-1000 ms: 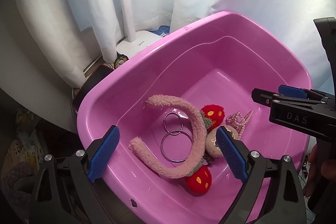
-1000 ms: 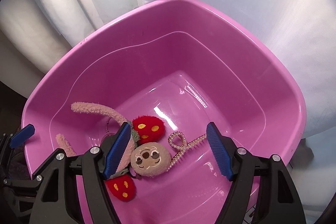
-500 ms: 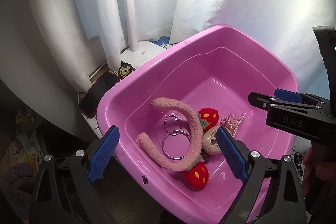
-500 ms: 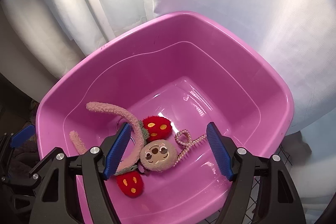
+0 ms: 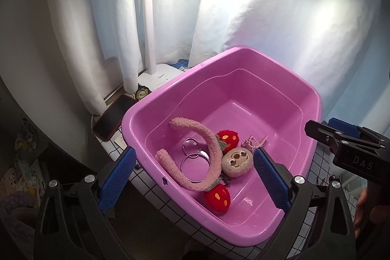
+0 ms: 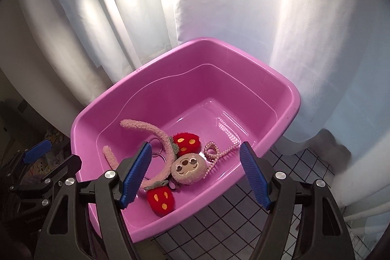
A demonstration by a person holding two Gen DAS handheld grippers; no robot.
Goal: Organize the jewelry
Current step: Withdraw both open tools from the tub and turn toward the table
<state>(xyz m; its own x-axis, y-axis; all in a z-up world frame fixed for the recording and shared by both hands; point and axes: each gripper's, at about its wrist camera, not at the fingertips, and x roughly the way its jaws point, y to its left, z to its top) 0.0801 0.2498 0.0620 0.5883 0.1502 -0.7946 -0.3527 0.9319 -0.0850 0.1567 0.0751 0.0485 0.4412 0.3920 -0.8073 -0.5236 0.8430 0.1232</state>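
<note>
Through the left wrist view: left gripper (image 5: 193, 177), blue-padded jaws spread wide, nothing between them, hanging above the near rim of the glossy pink plastic tub (image 5: 309, 94). Jewelry all sits on the tub floor: fuzzy pink plush headband with red mushroom ears and a beige cartoon face (image 5: 212, 152), two linked silver metal rings (image 5: 195, 163) lying inside its arc, pale pink pearl bead strand (image 5: 253, 141) just beside the face. Dark phone (image 5: 113, 117) and white desk lamp base (image 5: 159, 77) on the checked tabletop, beside the tub.

Right wrist view: right gripper (image 6: 195, 173), jaws also wide and empty, above the same pile.

Risks, my guess: rings touch the headband and the pearls touch the face, so a grab may drag a neighbour; thin rings and beads can slip off flat pads on slick plastic.
</note>
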